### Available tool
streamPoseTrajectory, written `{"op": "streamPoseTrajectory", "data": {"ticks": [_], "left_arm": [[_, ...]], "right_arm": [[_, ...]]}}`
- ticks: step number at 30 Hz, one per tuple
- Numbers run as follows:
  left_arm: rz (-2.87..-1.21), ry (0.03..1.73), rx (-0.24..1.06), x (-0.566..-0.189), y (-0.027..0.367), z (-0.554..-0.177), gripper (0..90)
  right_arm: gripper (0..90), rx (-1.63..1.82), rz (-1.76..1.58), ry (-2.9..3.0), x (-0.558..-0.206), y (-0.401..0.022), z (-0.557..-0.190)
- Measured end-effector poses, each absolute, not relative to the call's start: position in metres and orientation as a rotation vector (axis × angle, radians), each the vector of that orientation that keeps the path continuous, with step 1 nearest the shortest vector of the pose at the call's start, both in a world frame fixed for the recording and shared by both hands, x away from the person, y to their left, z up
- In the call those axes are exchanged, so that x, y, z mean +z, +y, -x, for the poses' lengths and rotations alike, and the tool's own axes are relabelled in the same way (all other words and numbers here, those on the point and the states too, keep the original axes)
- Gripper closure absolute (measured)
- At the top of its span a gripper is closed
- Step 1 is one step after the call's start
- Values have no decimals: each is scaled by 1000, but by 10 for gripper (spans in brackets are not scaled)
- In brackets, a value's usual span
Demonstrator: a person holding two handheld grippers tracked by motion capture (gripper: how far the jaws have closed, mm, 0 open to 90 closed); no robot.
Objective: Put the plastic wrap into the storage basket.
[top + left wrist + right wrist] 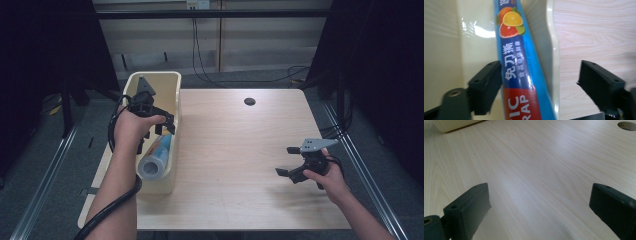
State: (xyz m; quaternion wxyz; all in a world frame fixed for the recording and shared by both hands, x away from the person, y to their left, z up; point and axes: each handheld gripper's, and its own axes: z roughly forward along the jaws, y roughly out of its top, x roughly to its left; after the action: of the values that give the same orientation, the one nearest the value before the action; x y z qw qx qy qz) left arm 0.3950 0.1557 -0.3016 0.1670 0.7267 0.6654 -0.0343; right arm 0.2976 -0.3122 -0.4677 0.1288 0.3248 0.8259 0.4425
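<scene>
One roll of plastic wrap (156, 159) is seen lying inside one cream bin (176, 95) at the left edge of the tabletop (240, 150), leaning along the bin's right wall. In the left gripper view the roll (520, 62) is found between the spread jaws of the left claw (539, 82); it lies next to the left-hand jaw, whether touching cannot be told, and is well clear of the other, so nothing is pinched. The roll's long axis is run roughly along the bin's length, crosswise to the jaw gap, its near end toward the person. The left claw (161, 124) is held right above the roll, far nearer than the right claw (289, 161), which is kept spread and empty over bare wood well apart at the right. The release is judged done; a lift clear of the bin is expected. Counted: one roll, one bin, two claws.
</scene>
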Motion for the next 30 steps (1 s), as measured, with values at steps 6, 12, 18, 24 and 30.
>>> {"op": "streamPoseTrajectory", "data": {"ticks": [6, 12, 18, 24, 30], "left_arm": [[-2061, 1862, -74, -298, 151, -396, 90], [-2068, 1833, -79, -296, 147, -394, 84], [-2086, 1809, -93, -295, 142, -393, 84], [-2097, 1777, -88, -293, 132, -389, 84], [-2108, 1734, -80, -286, 122, -388, 83]], "right_arm": [[26, 1276, -947, 2394, -468, -312, -298], [27, 1277, -935, 2404, -468, -310, -299], [26, 1283, -926, 2405, -468, -309, -300], [26, 1277, -922, 2405, -467, -309, -295], [25, 1283, -924, 2392, -464, -312, -294]]}}
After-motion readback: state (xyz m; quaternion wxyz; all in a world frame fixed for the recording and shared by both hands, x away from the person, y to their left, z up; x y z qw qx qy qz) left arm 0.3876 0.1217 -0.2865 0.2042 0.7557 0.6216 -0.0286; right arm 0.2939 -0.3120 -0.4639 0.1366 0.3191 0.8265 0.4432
